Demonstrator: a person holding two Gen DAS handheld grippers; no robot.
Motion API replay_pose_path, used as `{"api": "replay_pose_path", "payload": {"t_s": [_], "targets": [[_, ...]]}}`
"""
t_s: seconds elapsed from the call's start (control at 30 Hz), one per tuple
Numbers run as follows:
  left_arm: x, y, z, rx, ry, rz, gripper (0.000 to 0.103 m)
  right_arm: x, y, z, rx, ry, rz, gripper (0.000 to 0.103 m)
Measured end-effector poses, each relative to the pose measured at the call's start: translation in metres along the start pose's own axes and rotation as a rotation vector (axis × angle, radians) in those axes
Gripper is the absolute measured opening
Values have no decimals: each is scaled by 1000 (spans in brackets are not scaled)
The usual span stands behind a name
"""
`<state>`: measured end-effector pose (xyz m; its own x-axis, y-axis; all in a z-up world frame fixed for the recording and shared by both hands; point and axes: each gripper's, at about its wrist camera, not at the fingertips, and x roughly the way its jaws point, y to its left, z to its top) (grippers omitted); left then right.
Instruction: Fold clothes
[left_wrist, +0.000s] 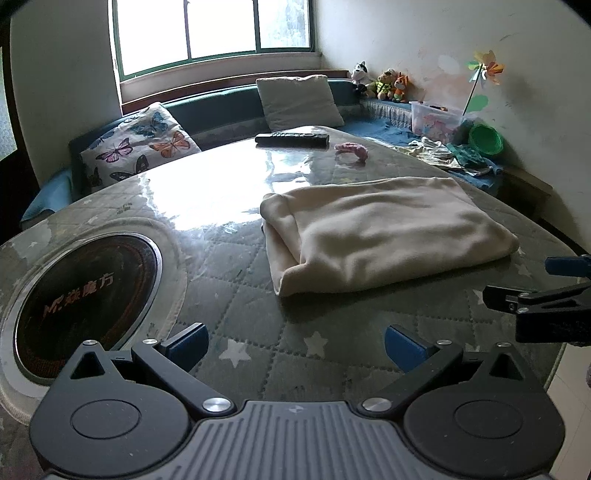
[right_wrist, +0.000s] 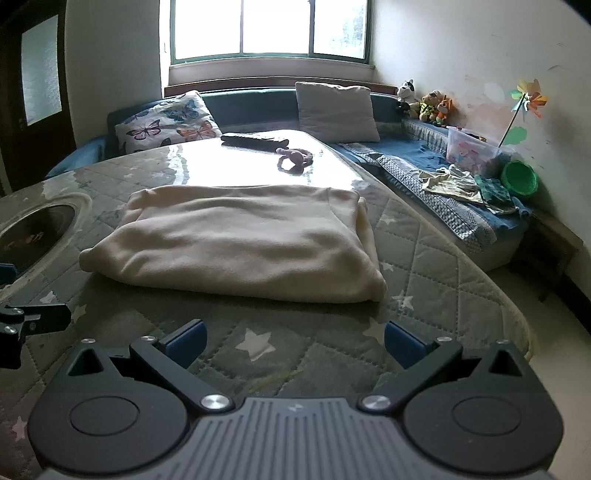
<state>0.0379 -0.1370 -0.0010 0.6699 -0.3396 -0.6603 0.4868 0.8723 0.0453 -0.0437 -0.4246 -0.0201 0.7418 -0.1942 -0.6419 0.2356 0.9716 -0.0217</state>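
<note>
Folded cream garment (right_wrist: 236, 240) on table

Showing faintly on the round dark cooktop (left_wrist: 86, 306) set into the table (left_wrist: 258, 369): an "M"-like mark followed by Chinese characters, ending in "魔方"; remainder proving unreadable.

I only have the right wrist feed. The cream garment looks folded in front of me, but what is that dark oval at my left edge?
Observer: A round black inset cooktop with printed lettering, set into the table left of the cream garment.
Operator: Is the left gripper holding anything? I only see a sliver of it.
Observer: No. The left gripper is open, nothing between its fingers, short of the garment.
Operator: How does the garment's left end look?
Observer: Layers are offset there; a lower layer sticks out beneath the top fold.
</note>
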Motion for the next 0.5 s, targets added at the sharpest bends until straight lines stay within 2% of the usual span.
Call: {"api": "replay_pose_path", "payload": {"t_s": [0.5], "targets": [[-10,-2,-10,0,-20,-6,103,-12,11,-7,-3,-14,-3,103]]}}
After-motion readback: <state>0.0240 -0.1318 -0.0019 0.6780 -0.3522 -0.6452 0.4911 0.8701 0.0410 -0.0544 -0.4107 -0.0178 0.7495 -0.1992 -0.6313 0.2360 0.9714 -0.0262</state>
